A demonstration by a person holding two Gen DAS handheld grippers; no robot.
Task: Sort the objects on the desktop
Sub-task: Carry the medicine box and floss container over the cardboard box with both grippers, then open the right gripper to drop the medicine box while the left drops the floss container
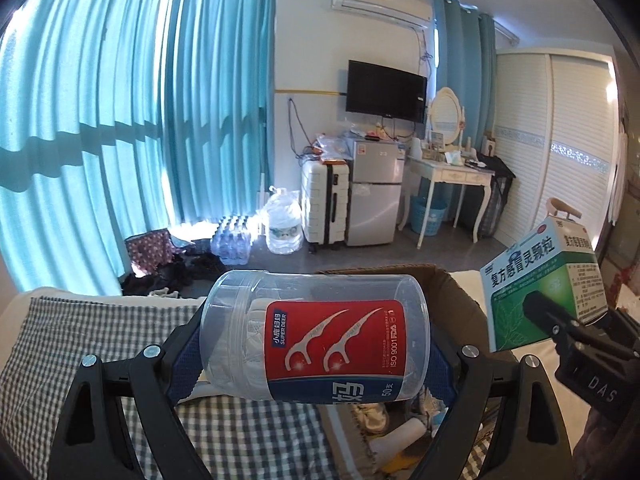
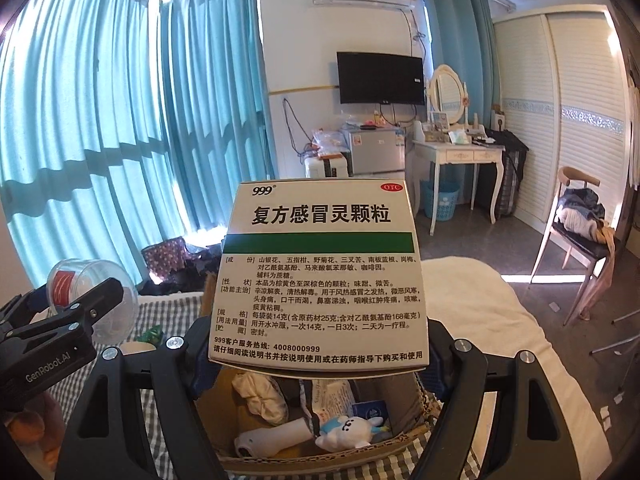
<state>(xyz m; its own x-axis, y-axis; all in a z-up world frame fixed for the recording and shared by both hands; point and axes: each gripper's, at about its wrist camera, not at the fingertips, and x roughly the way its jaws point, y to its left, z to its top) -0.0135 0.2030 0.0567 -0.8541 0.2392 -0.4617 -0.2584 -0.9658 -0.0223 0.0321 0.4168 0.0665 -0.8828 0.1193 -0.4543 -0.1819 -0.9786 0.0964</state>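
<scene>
The left tongs (image 1: 316,336) clamp a clear plastic jar of floss picks (image 1: 316,332) lying sideways, its two ends pressed between the blue-padded fingers (image 1: 440,364), its red label facing the camera. The right tongs (image 2: 318,344) grip a white-and-green medicine box (image 2: 320,276) upright by its lower sides, the printed panel turned toward the lens. Both loads hang in the air side by side, the box to the right of the jar, above an open brown cardboard box (image 2: 404,438) that sits on a bed covered with a grey-and-white checked sheet (image 1: 100,344).

Inside the cardboard box lie a white handheld device (image 2: 268,436), a small white-and-blue plush toy (image 2: 352,430), a crumpled cloth (image 2: 260,396), a printed packet (image 2: 332,396) and a small blue pack (image 2: 370,410).

Beyond the bed, turquoise curtains (image 1: 120,120) cover the windows on the left. Against the far wall stand a white suitcase (image 1: 324,204), a small silver fridge (image 1: 374,192) and a large water bottle (image 1: 283,224), with a wall-mounted television (image 1: 386,91) and an air conditioner (image 1: 380,2) above. A white dressing table with an oval mirror (image 1: 450,176) stands before a louvred wardrobe (image 1: 560,140); a chair piled with clothes (image 2: 580,232) is at right.
</scene>
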